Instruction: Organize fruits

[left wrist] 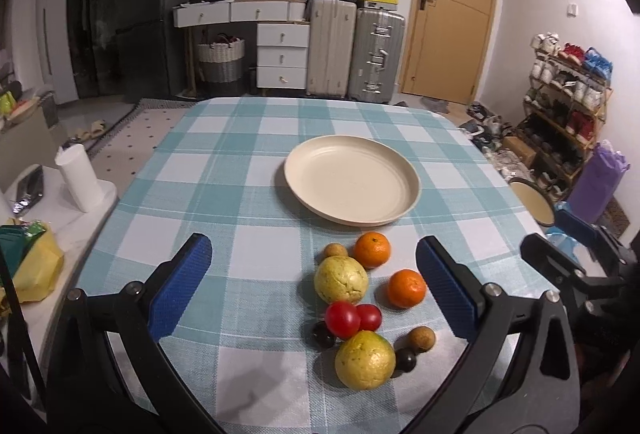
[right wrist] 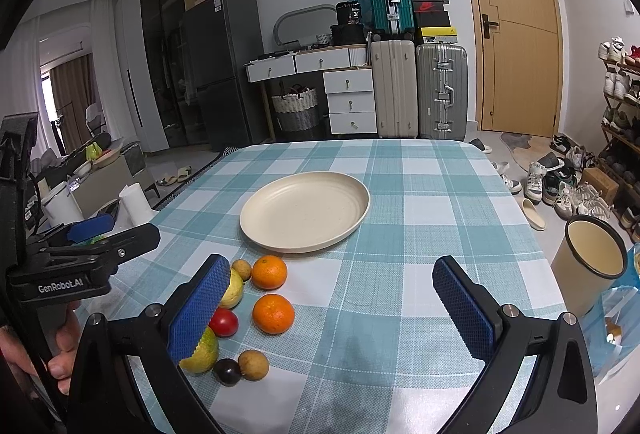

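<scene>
A cream plate (left wrist: 352,180) (right wrist: 304,212) with nothing on it sits mid-table on the checked cloth. In front of it lies a loose cluster of fruit: two oranges (left wrist: 372,249) (left wrist: 406,288) (right wrist: 269,272) (right wrist: 273,313), two yellow-green guavas (left wrist: 340,279) (left wrist: 365,359), two red tomatoes (left wrist: 342,319), small brown longans (left wrist: 421,339) (right wrist: 253,364) and dark round fruits (left wrist: 406,359) (right wrist: 227,371). My left gripper (left wrist: 314,288) hangs open above the cluster, holding nothing. My right gripper (right wrist: 332,308) is open too, right of the fruit, its left finger (right wrist: 200,308) covering part of the guavas.
A cream bin (right wrist: 592,254) stands off the table's right edge. A white paper roll (left wrist: 80,176) and a yellow bag (left wrist: 34,266) rest on a side table to the left. Suitcases, drawers and a shoe rack (left wrist: 568,106) line the far room.
</scene>
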`<state>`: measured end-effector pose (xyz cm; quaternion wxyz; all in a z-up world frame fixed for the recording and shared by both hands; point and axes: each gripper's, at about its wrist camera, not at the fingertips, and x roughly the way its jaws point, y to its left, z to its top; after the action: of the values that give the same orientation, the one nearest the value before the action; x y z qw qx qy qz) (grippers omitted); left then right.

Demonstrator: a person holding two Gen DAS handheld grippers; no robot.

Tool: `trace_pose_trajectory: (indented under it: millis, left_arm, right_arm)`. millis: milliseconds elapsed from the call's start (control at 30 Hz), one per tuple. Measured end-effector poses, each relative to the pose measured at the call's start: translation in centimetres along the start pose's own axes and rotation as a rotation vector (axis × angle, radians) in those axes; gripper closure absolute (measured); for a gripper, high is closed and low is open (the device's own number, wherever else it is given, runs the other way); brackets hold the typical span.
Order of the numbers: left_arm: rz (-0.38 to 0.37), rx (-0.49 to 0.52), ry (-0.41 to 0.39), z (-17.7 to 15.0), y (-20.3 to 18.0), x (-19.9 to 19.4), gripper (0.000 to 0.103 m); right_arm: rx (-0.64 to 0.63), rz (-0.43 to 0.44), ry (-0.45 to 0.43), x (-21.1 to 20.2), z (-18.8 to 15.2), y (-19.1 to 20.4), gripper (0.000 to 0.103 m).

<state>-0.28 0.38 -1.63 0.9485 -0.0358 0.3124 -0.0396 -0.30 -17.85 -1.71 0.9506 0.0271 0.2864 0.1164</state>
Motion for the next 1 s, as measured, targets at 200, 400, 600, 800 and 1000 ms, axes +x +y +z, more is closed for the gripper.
trace_pose_trajectory:
  millis: [200,400,600,800,1000]
  left_arm:
    - [-0.085,-0.013,0.028,-1.0,0.7,0.1,0.001]
    - [-0.133,-0.018,0.085,-2.5,1.3,0.9,0.001]
    - [-0.156,-0.020,0.119,-3.6,1.3,1.3,0.001]
    - [-0.178,-0.036,0.169,-4.6,1.6,2.4,0.001]
    - [-0.195,-0.047,0.211,-5.8,1.6,3.6,0.002]
  right_arm:
    - [0.012,0.005,0.003,0.2,-0.3,0.2,0.000]
    - [0.013,0.006,0.006,0.6,-0.4,-0.1,0.000]
    - [0.020,0.009,0.016,0.9,-0.8,-0.2,0.000]
    - [0.024,0.010,0.023,1.0,-1.0,-0.3,0.000]
    - [0.024,0.010,0.033,1.2,-1.2,-0.3,0.000]
